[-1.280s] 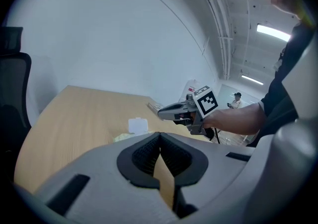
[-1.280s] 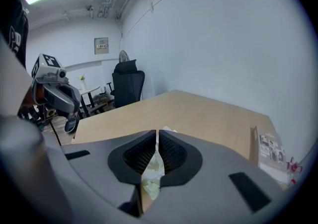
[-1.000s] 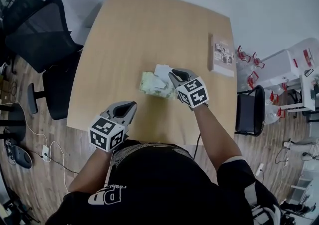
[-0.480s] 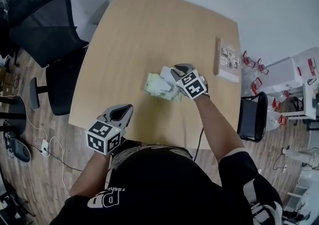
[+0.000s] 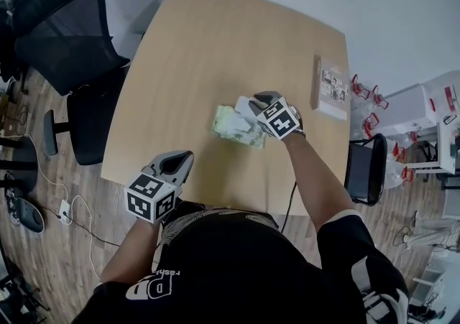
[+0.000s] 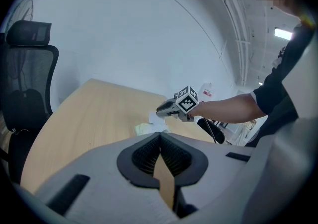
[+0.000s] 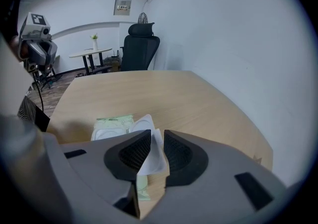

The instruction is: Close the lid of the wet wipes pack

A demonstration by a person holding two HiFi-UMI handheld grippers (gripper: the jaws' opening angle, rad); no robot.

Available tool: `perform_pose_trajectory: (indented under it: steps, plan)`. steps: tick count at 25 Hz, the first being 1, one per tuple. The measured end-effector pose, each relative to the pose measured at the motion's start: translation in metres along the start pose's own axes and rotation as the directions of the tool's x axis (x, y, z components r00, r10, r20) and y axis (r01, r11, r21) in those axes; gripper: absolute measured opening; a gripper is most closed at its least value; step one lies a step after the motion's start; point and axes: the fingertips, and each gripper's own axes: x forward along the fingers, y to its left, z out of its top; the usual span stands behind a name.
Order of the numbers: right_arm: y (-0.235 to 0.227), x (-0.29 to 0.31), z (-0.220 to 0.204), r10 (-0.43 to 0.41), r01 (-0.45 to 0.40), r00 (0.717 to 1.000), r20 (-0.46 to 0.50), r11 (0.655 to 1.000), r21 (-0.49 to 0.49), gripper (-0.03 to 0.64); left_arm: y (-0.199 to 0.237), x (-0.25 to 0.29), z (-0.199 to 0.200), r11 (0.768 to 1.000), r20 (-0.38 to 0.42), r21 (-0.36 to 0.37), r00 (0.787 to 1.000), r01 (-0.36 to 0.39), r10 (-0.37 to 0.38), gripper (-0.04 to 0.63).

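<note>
wet wipes pack (image 5: 231,124) sitting mid-frame on the table (image 5: 194,49), lid up
pale green pack lying flat, white lid (image 7: 149,151) standing open at its right end. right gripper (image 7: 157,141) pinching that lid, jaws nearly closed on it. left gripper (image 6: 160,141) hovering lower left, jaws together, holding nothing.

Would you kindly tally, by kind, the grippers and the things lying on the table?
Grippers: 2 (left, right)
Wipes packs: 1, its lid between the right gripper's jaws
Boxes: 1
Total: 4
</note>
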Motion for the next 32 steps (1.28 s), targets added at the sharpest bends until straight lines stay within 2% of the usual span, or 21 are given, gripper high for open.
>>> perform_pose_trajectory:
  steps: [18, 32]
  plan:
    - [0.028, -0.029, 0.015, -0.013, 0.013, 1.000, 0.004, 0.998, -0.069, 0.041, -0.003, -0.003, 0.005, 0.999, 0.024, 0.031, 0.999, 0.044, -0.045, 0.017]
    - [0.051, -0.041, 0.009, -0.027, 0.026, 1.000, -0.005, 0.997, -0.072, 0.028, -0.010, -0.004, 0.009, 0.996, 0.035, 0.052, 0.996, 0.076, -0.078, 0.017]
